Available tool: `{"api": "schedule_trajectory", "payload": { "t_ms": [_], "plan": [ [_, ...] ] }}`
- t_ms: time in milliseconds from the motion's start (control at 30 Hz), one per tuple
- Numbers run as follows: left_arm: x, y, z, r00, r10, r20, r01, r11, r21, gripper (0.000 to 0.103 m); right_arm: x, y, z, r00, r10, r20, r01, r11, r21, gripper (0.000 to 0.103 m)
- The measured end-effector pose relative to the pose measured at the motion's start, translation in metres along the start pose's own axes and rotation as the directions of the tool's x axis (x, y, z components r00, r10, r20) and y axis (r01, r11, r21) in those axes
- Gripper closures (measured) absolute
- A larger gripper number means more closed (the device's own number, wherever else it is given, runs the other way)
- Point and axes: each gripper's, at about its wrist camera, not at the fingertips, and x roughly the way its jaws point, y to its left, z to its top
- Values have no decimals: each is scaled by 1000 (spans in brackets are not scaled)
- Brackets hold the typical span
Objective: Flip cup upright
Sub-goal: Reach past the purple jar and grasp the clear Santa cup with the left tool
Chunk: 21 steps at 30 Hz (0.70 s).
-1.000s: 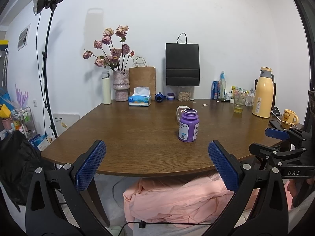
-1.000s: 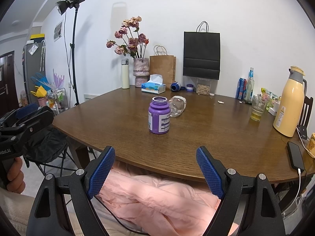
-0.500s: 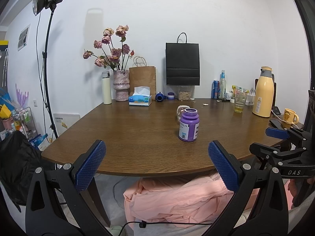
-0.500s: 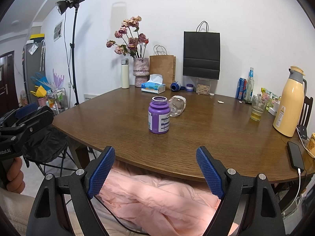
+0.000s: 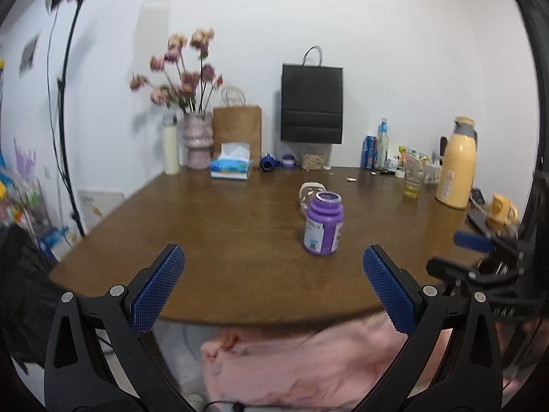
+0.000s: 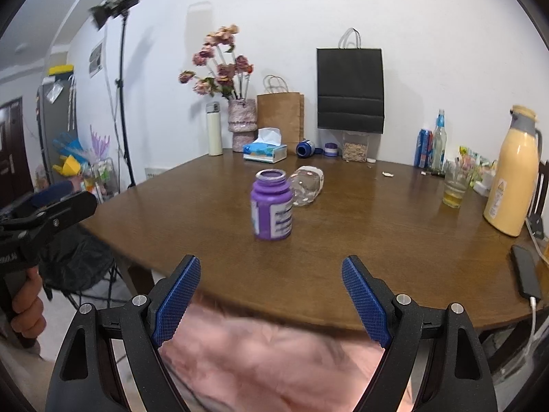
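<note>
A clear glass cup [image 6: 306, 184] lies on its side on the brown table [image 6: 360, 240], just behind a purple bottle [image 6: 271, 209] that stands upright. In the left wrist view the cup [image 5: 308, 192] is mostly hidden behind the purple bottle [image 5: 323, 224]. My left gripper [image 5: 272, 285] is open and empty at the table's near edge. My right gripper [image 6: 271, 295] is open and empty, also at the near edge, well short of the cup.
A yellow thermos [image 6: 513, 175], a glass of yellow drink [image 6: 454, 187] and a phone [image 6: 525, 271] are at the right. A tissue box [image 6: 265, 151], vase of flowers [image 6: 242, 123] and paper bags [image 6: 350, 91] stand at the back. Pink cloth [image 6: 267, 360] lies below the edge.
Both grippers have moved forward and up towards the table; the bottle and cup look closer. Both stay open. The cup and bottle have not moved.
</note>
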Motion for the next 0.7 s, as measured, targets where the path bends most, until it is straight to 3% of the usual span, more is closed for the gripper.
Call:
{"api": "schedule_trajectory", "payload": {
  "t_ms": [100,267,433,533,633,700],
  "plan": [
    [44,0,24,998,23,-64,-23,1000,-9,0,25,-17,22,1000,-20,-1,20,999,29,14],
    [128,2,73,970,-105,-220,96,994,-48,0,77,-54,58,998,29,-58,-23,995,96,14],
    [220,-4,122,904,-210,-372,197,978,-75,0,127,-95,84,986,89,-138,-59,976,210,14],
    [275,-17,134,881,-137,-453,147,989,-14,0,166,-112,92,981,66,-181,-33,984,177,14],
    [323,-39,129,825,-117,-554,181,982,61,1,202,-132,90,966,48,-256,3,980,198,14],
    [343,-48,123,793,-154,-590,228,972,52,1,221,-148,84,954,75,-290,4,965,262,14]
  ]
}}
